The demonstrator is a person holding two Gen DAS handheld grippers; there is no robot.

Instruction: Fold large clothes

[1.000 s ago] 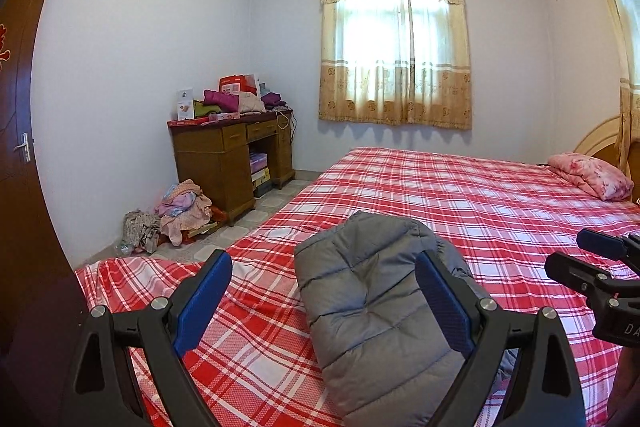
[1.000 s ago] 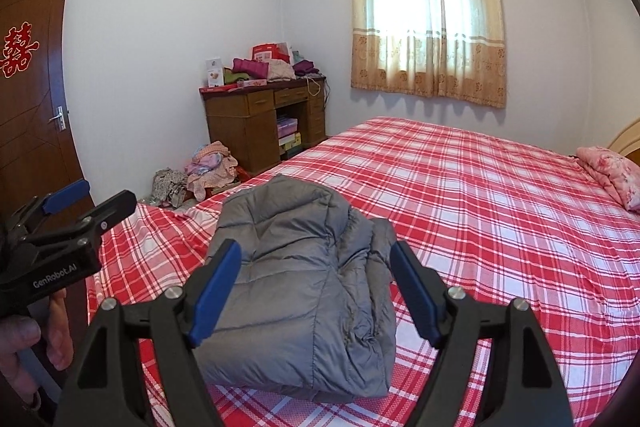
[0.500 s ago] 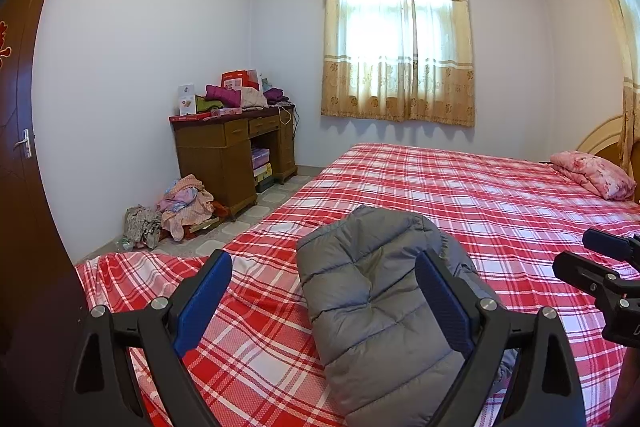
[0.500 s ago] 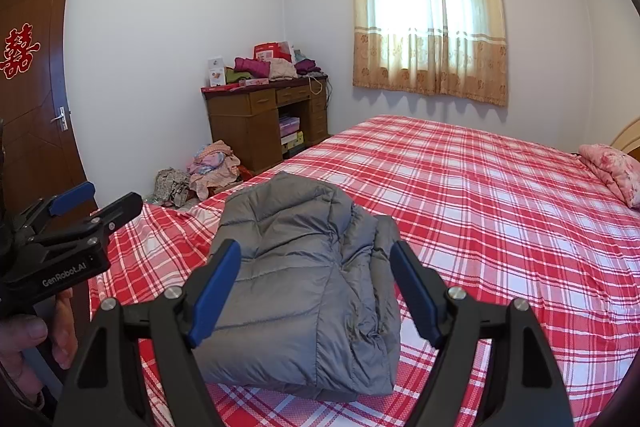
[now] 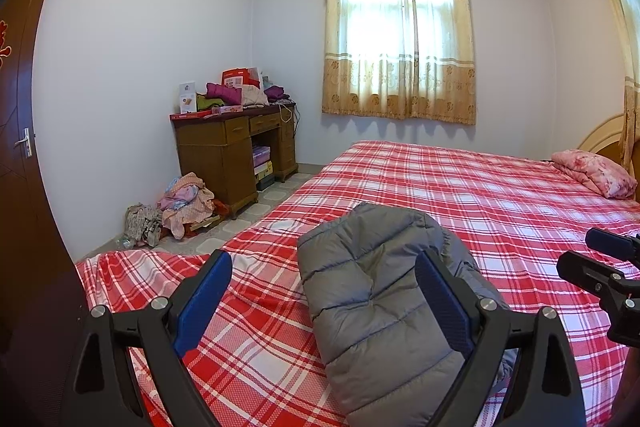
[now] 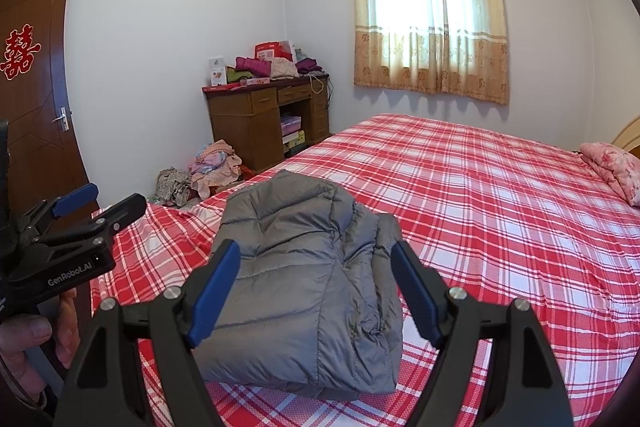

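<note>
Garment: the grey padded jacket (image 6: 304, 279) lies on the bed (image 6: 500, 211) near its foot corner, already doubled into a thick bundle, with looser layers bunched along its right edge.
Left gripper: the left gripper (image 5: 324, 291) hovers above the bed, jaws wide apart, nothing between them; the jacket shows behind its right finger only.
Right gripper: the right gripper (image 6: 316, 287) hangs over the jacket, jaws spread wide and clear of the cloth, holding nothing.
Stage, as judged: the fold looks nearly or fully done; what remains seems to be tidying the right edge or one last fold.
Where to grip: each gripper should take a corner of the near hem through all layers, not just the top shell, since slick quilted fabric slides.
How to move: lift both corners together and level, carry them over to the far edge, and lay them down before letting go.
Risk: trapped air in the padding may spring the bundle open; pressing flat after release would help.
Surroundings: the pink pillow (image 5: 596, 175) is well apart and no obstacle.
</note>
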